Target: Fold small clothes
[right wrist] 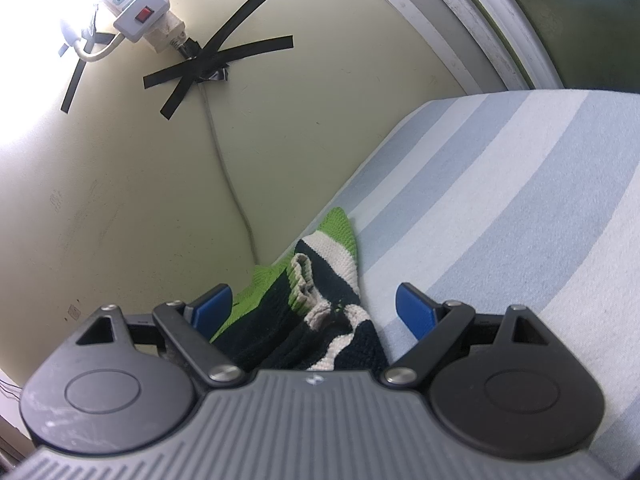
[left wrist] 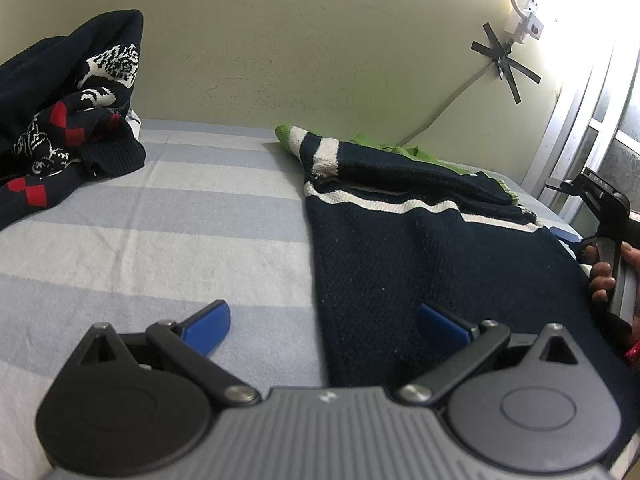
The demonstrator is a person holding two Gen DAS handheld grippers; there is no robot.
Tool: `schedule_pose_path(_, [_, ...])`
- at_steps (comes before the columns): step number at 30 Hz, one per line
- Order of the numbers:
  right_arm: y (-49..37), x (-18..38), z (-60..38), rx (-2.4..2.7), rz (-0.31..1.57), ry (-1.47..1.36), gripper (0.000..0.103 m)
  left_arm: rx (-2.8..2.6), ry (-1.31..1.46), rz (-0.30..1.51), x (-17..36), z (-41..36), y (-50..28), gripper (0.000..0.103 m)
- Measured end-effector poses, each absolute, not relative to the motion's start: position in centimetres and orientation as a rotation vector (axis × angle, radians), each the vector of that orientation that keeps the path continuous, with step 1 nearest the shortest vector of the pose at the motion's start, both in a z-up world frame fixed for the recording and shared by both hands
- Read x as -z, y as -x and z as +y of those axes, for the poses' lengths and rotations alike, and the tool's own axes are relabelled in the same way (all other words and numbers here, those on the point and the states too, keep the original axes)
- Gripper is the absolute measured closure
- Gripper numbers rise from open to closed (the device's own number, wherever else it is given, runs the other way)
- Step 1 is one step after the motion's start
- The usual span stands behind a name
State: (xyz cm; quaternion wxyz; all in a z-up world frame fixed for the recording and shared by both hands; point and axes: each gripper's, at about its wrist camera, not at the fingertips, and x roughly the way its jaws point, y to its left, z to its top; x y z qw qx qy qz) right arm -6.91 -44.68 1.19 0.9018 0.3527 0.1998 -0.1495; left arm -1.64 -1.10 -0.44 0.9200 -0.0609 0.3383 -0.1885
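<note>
My navy sweater (left wrist: 420, 248) with white stripes and green trim lies flat on the striped bedsheet (left wrist: 160, 216), its sleeve folded across the chest at about one o'clock from my left gripper (left wrist: 324, 326). That gripper hovers over the sweater's near left edge, jaws spread wide and holding nothing, one blue finger above the sheet, the other above the knit. My right gripper (right wrist: 314, 306) straddles the sweater's bunched cuff (right wrist: 320, 280), also fully spread; I think it is touching no fabric, though the angle is poor. At ten o'clock in the left view sits a heaped dark patterned sweater (left wrist: 60, 120). A taped power strip (right wrist: 140, 20) hangs on the wall.
</note>
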Motion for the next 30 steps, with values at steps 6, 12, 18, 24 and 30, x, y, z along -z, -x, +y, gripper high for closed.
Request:
schedule_pose_path(6, [8.2,-3.8,-43.0,0.264,0.379,-0.657,0.012,0.392,0.137,0.693,0.4,-0.9,1.7,0.0])
schedule_pose_path(12, [12.9,-8.3,-39.8,0.168,0.417,-0.504,0.012,0.394,0.136,0.694,0.4,-0.9,1.7,0.0])
schedule_pose_path(18, [18.9,-7.5,-39.5,0.189,0.496,-0.485,0.012,0.439,0.206,0.702,0.2,0.2,1.8,0.0])
schedule_pose_path(24, [22.5,-6.8,-38.7,0.197,0.524,-0.452,0.052,0.549,0.309,0.699,-0.8,1.8,4.7,0.004])
schedule_pose_path(30, [23.6,-7.2,-35.7,0.114,0.474,-0.343,0.063,0.605,0.263,0.709,-2.0,1.8,8.4,0.011])
